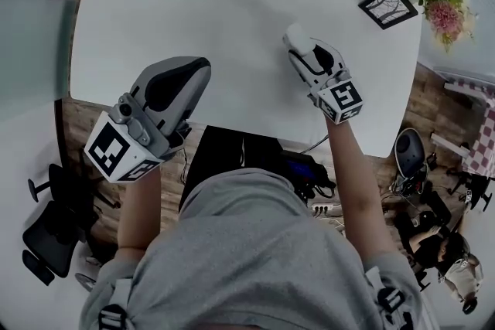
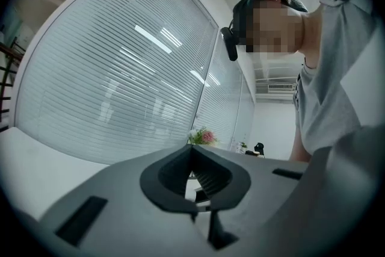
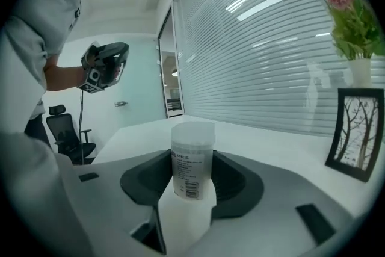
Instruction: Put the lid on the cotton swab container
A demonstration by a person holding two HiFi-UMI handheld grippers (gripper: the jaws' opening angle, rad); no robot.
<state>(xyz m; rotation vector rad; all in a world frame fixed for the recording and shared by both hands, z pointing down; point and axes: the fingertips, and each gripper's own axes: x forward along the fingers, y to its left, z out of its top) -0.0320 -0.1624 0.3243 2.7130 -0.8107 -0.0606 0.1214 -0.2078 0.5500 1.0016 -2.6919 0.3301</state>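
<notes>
1 translucent cylindrical plastic swab container (image 3: pixel 192 159), lid on, upright, 3 o'clock on 1 white table (image 1: pixel 193 4) | right gripper (image 1: pixel 303 49): 2 jaws clasp container | left gripper (image 1: pixel 189 77): closed, empty, 7 o'clock | 1 black picture frame (image 1: pixel 388 5), 2 o'clock

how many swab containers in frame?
1. The container stands upright on the table, between the jaws of the right gripper. Part of the table is out of sight, so another may be hidden.
</notes>
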